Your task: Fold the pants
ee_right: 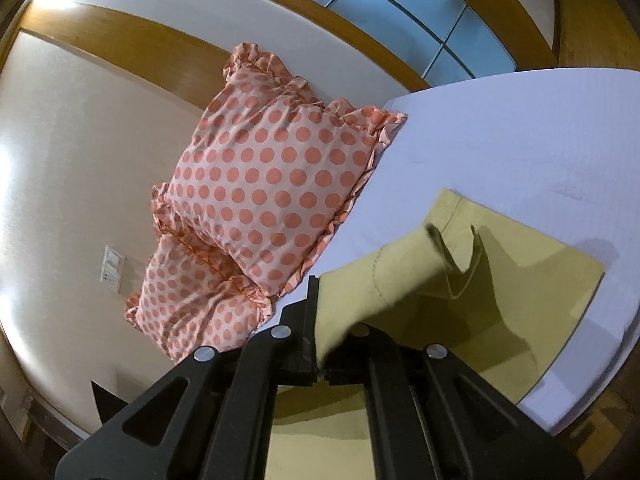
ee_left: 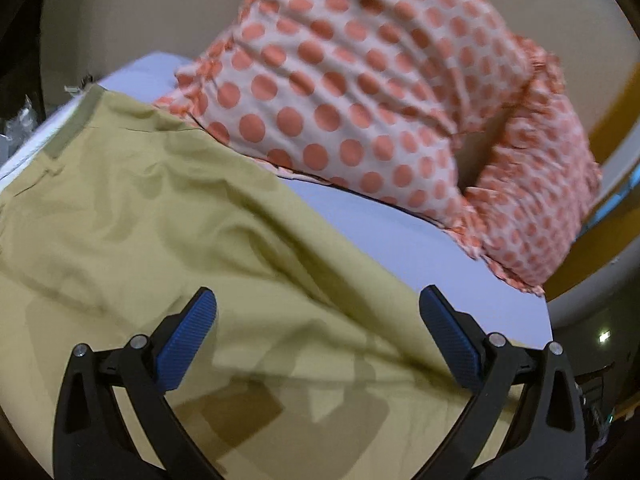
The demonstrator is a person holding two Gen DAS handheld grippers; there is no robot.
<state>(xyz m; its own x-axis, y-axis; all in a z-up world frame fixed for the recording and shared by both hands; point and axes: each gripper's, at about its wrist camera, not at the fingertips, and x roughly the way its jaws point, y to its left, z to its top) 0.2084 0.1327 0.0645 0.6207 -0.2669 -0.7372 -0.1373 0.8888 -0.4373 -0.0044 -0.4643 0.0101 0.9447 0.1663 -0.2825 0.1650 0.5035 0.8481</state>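
Olive-yellow pants [ee_left: 168, 216] lie spread on a white bed [ee_left: 372, 224]. My left gripper [ee_left: 316, 320] is open just above the cloth, blue pads [ee_left: 188, 340] wide apart, holding nothing. In the right wrist view my right gripper [ee_right: 320, 320] is shut on a fold of the pants [ee_right: 400, 280] and lifts it off the bed [ee_right: 500, 140]. The rest of the pants hangs down and lies flat to the right. The right fingertips are hidden by the cloth.
Two polka-dot pillows with ruffled edges [ee_left: 380, 92] lean against the beige wall [ee_right: 80, 160] at the head of the bed; they also show in the right wrist view [ee_right: 272, 184]. A wooden-framed window [ee_right: 420, 12] is above. The bed edge [ee_right: 580, 368] runs close to the right.
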